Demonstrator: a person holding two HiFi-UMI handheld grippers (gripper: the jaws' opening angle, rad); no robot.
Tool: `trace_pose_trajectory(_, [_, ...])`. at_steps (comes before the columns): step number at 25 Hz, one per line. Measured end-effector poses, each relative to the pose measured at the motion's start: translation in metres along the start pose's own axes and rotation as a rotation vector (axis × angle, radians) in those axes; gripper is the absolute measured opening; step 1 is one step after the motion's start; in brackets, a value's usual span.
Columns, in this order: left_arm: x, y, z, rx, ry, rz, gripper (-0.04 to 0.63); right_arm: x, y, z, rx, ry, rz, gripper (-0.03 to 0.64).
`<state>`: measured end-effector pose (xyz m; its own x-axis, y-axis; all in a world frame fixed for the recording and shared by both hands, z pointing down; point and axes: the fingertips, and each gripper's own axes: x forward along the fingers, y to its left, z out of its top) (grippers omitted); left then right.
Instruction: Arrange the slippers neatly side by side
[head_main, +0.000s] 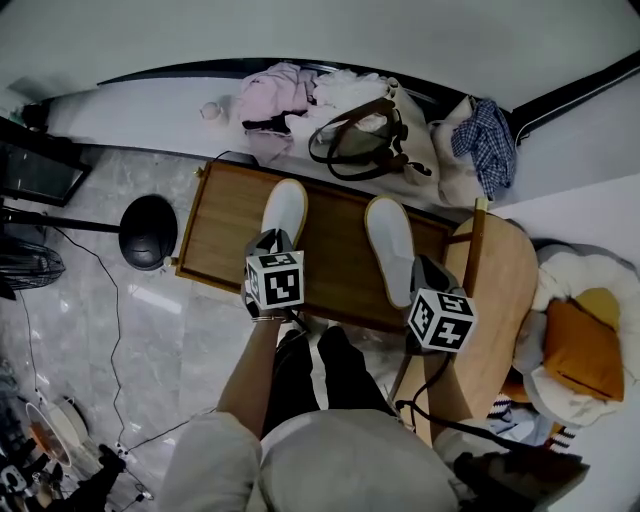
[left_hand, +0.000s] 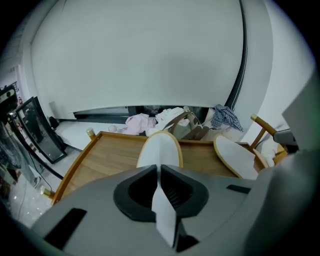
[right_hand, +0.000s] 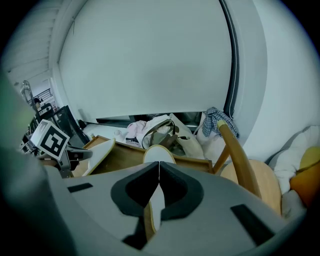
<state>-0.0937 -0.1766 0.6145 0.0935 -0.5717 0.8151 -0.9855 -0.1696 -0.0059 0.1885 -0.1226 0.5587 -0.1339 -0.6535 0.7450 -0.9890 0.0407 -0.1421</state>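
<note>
Left gripper (head_main: 272, 240) has its jaws pinched on the heel of the left slipper (head_main: 285, 210). Right gripper (head_main: 414, 288) is pinched the same way on the right slipper (head_main: 388, 238). The heel grip probably lets each toe be swung into line. Both slippers are over the wooden tray (head_main: 225, 225) at frame centre, toes toward the top. Can't tell if they rest flat. They sit apart with the right one skewed, so I'd say not paired yet. Count: 2 slippers, 2 grippers, 1 tray, 1 handbag (head_main: 365, 140) upper centre, 1 chair (head_main: 500, 270) right.
</note>
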Motion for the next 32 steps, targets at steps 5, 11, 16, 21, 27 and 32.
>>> trace_pose_trajectory(5, [0.008,-0.003,-0.003,0.0,0.018,-0.009,0.032,0.004,-0.003,-0.003,0.016,0.012,-0.004,0.034])
trace_pose_trajectory(11, [0.014,-0.008,-0.005,0.019,0.029,-0.02,0.032,0.004,-0.008,-0.011,0.03,0.027,-0.013,0.034])
trace_pose_trajectory(16, [0.017,-0.011,-0.008,0.039,0.035,-0.042,0.032,0.005,-0.01,-0.015,0.043,0.033,-0.024,0.034])
trace_pose_trajectory(21, [0.018,-0.013,-0.01,0.04,0.036,-0.051,0.032,0.005,-0.008,-0.017,0.048,0.032,-0.024,0.034])
trace_pose_trajectory(27, [0.018,-0.012,-0.009,0.029,0.029,-0.055,0.034,0.005,-0.005,-0.019,0.052,0.035,-0.024,0.034])
trace_pose_trajectory(32, [0.018,-0.012,-0.009,0.03,0.03,-0.065,0.035,0.003,-0.005,-0.02,0.052,0.031,-0.026,0.034])
